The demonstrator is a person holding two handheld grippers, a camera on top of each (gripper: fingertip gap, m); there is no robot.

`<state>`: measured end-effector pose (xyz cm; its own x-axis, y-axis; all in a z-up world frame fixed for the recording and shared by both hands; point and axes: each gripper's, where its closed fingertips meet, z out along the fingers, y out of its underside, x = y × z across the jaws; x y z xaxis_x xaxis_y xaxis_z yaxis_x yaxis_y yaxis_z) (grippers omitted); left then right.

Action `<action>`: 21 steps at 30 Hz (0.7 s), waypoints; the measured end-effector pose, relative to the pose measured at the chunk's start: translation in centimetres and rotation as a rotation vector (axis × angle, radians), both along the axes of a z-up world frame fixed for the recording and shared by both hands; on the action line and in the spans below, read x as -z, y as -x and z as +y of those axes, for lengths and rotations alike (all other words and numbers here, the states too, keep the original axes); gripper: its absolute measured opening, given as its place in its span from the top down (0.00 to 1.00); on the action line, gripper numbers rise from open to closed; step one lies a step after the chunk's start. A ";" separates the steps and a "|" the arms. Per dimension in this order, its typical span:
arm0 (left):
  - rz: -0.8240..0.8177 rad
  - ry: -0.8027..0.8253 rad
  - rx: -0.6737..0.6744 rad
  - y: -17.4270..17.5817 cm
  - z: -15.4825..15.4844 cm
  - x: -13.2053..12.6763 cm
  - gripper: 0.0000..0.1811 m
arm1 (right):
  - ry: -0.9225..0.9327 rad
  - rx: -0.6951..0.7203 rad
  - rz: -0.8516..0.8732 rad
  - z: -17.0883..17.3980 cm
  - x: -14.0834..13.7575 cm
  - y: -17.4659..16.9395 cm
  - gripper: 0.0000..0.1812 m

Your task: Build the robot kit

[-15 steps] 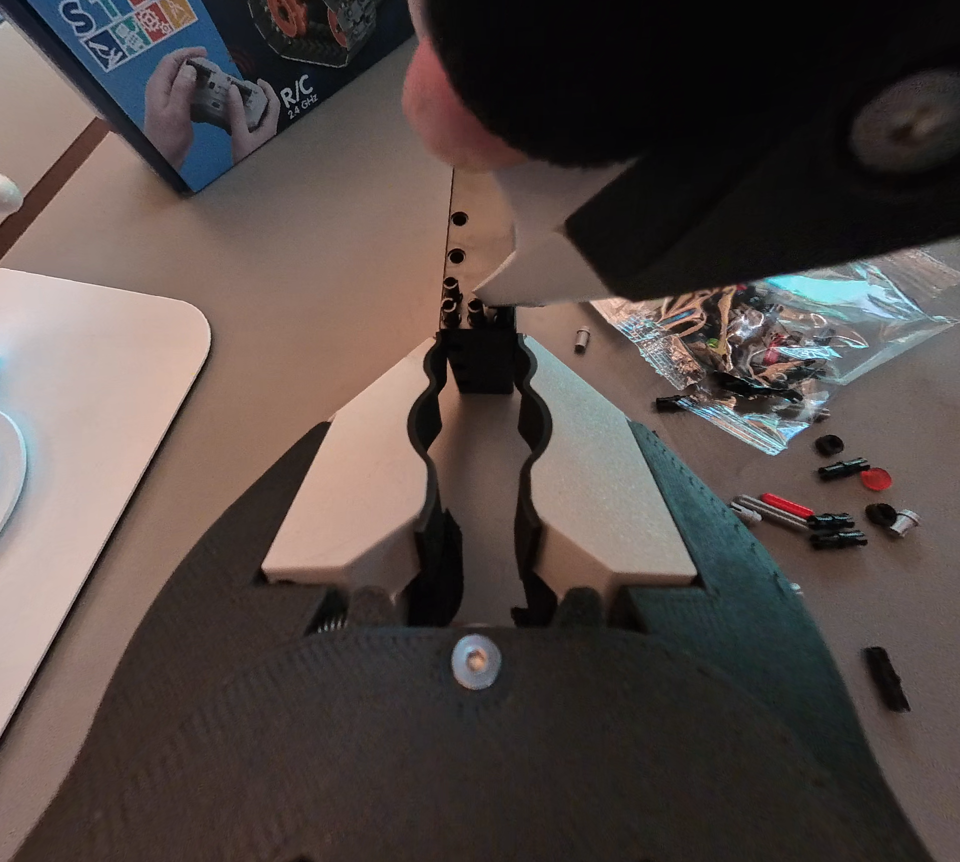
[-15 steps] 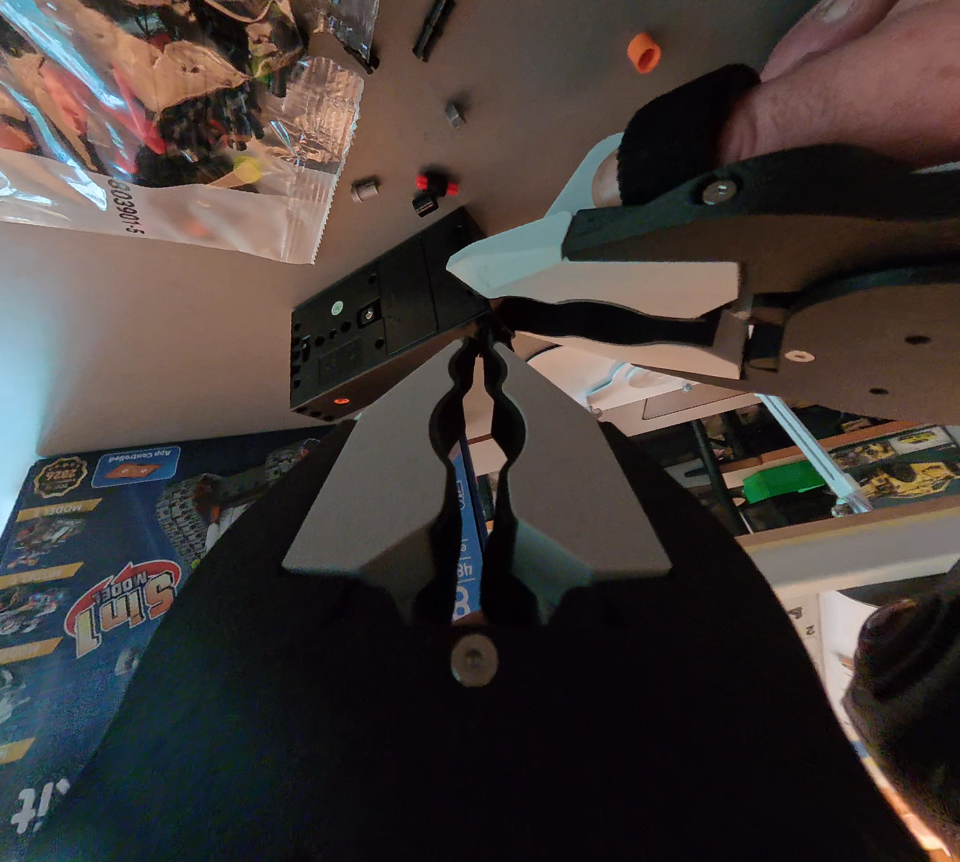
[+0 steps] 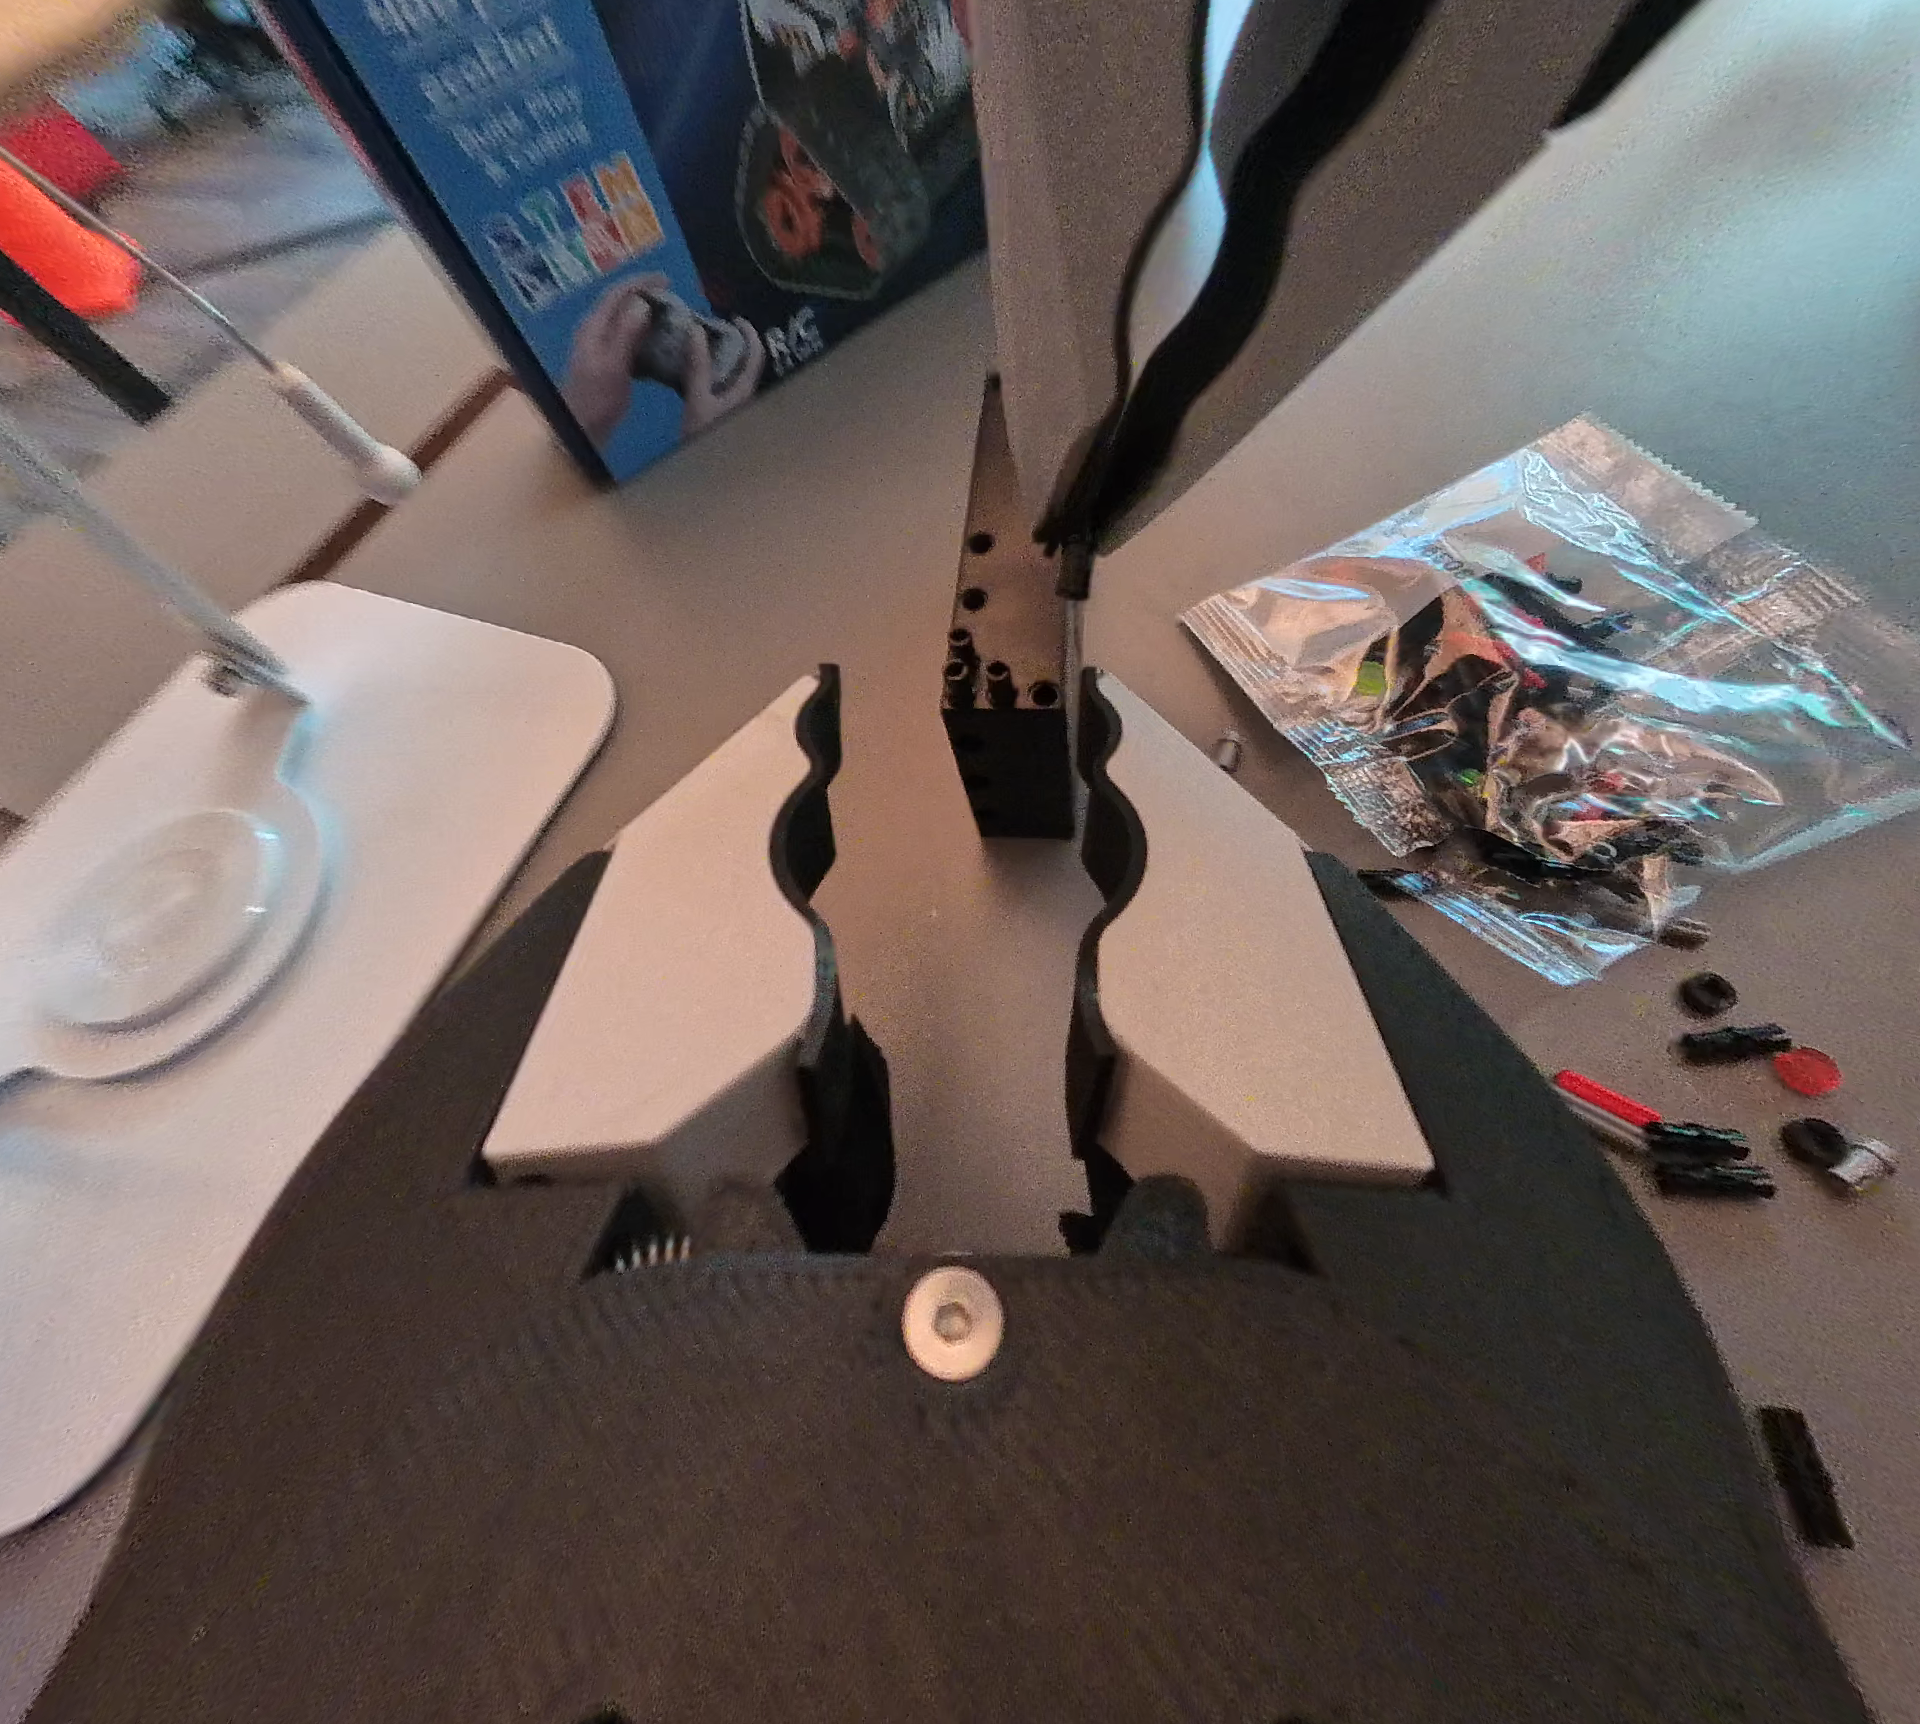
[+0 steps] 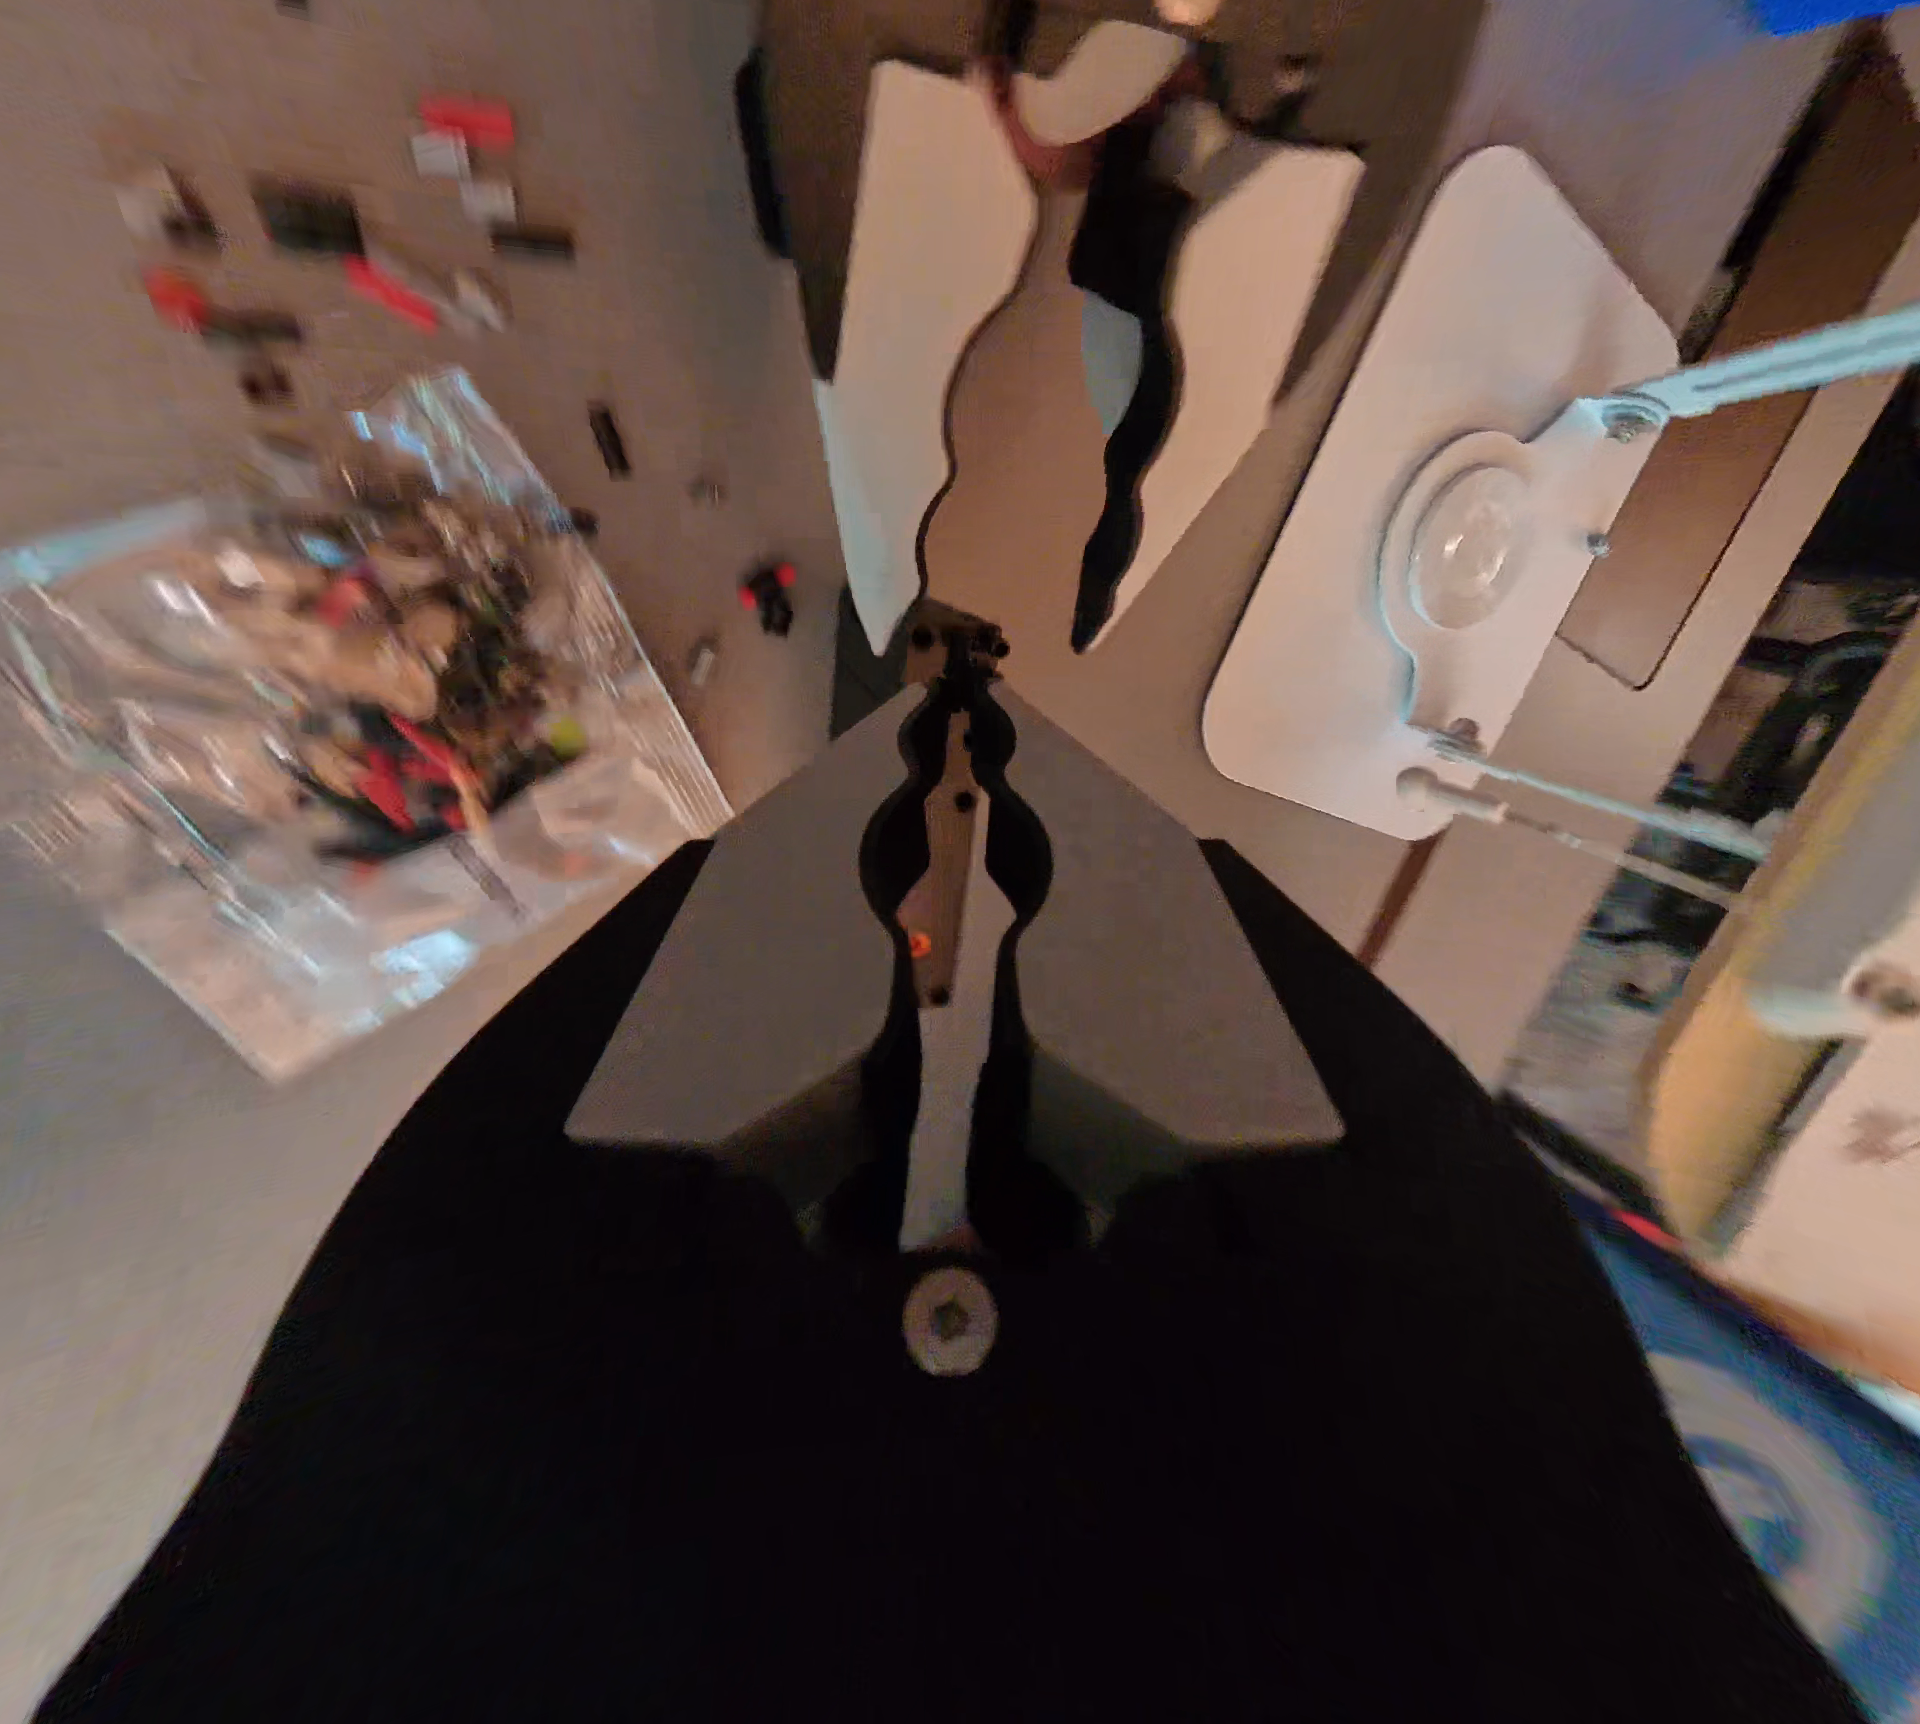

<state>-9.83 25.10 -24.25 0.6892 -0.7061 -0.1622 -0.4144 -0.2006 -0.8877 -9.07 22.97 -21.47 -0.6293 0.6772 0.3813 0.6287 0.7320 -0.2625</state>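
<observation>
Left tongs wide open, right tongs pinching the black block

Left to right on the grey bench [image 3: 810, 531]: white stand base [image 3: 312, 895], blue toy box [image 3: 582, 147], then the left tongs [image 3: 956, 739] spread, black block [image 3: 1013, 739] between the tips, seemingly touching only the right one. The right tongs [image 4: 961, 687] clamp that block [image 4: 945, 853]. Further right, a clear parts bag [image 3: 1558, 698] and loose pins [image 3: 1714, 1144]. The room behind is too blurry to make out.

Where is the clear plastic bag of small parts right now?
In the left wrist view the clear bag lies flat on the table, right of the black block, with loose pins just below it.
</observation>
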 end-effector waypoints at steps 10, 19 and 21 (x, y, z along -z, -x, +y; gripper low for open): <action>0.376 -0.576 -0.005 -2.0 -2.5 -5.1 0.96 | 0.550 0.259 0.228 -2.1 -2.1 -0.8 0.99; 0.559 -0.761 -0.052 -2.2 -2.7 -6.3 0.99 | 0.733 0.363 0.261 -2.3 -3.0 -1.3 0.99; 0.584 -0.779 -0.053 -2.3 -2.7 -6.4 0.99 | 0.758 0.382 0.257 -2.3 -3.0 -1.3 0.99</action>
